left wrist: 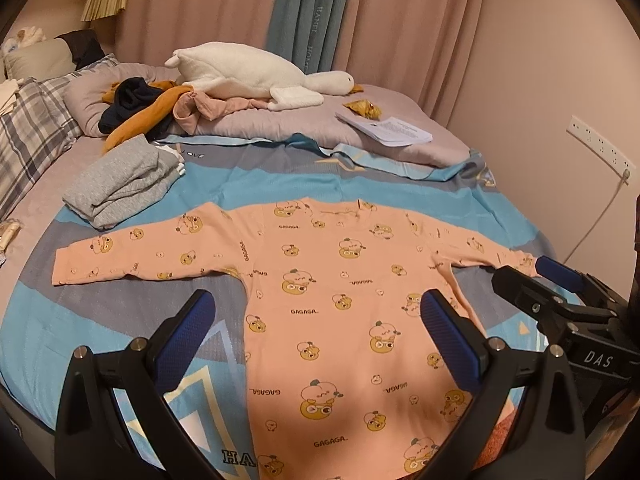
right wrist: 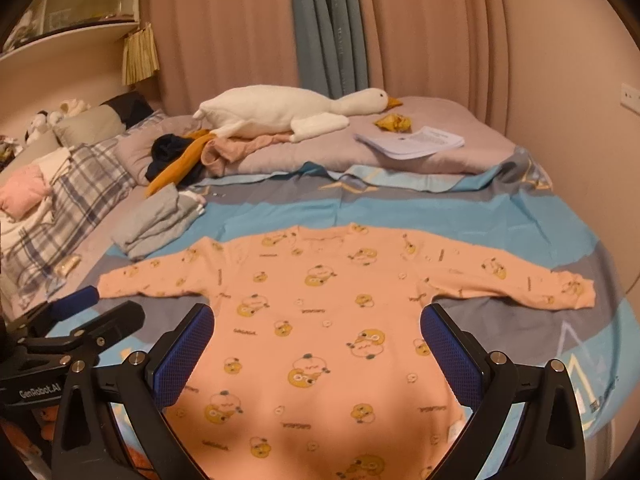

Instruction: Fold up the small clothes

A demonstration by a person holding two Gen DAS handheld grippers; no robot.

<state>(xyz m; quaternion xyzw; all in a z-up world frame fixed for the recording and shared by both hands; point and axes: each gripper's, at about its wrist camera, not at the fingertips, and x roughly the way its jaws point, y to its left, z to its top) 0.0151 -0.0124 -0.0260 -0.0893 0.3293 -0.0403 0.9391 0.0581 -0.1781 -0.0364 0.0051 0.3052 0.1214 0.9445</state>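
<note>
- The bed [left wrist: 280,168] under me carries everything: a blue and grey sheet in front, a mauve quilt [left wrist: 304,120] bunched along the far side.
- The peach shirt [left wrist: 320,292] with the duck print lies flat on the sheet just in front of me, neck away from me, both sleeves spread out to the sides. No fold is in it yet, so I judge this piece is at its very start.
- A white goose toy [left wrist: 256,72] lies on the quilt, beside a tangle of dark, orange and pink clothes [left wrist: 152,108]. Those look unfolded, so I take them as work left.
- A grey stack [left wrist: 120,184] sits near the shirt's left sleeve. It looks folded already, so some of the task seems done.
- A sheaf of papers [left wrist: 388,130] rests on the quilt's right part.
- My left fingers [left wrist: 320,344] are spread wide and empty, hovering over the shirt's lower body.
- My right fingers [right wrist: 316,356] are likewise released, holding nothing, above the same lower body.
- Only my right view shows the whole right sleeve down to its cuff [right wrist: 576,288], plus the shelves [right wrist: 80,4] up on the wall and a pink bundle [right wrist: 24,192] on the plaid pillow [right wrist: 80,196].
- Only my left view shows the power strip [left wrist: 600,144] on the wall and the left cuff [left wrist: 64,264] unblocked.
</note>
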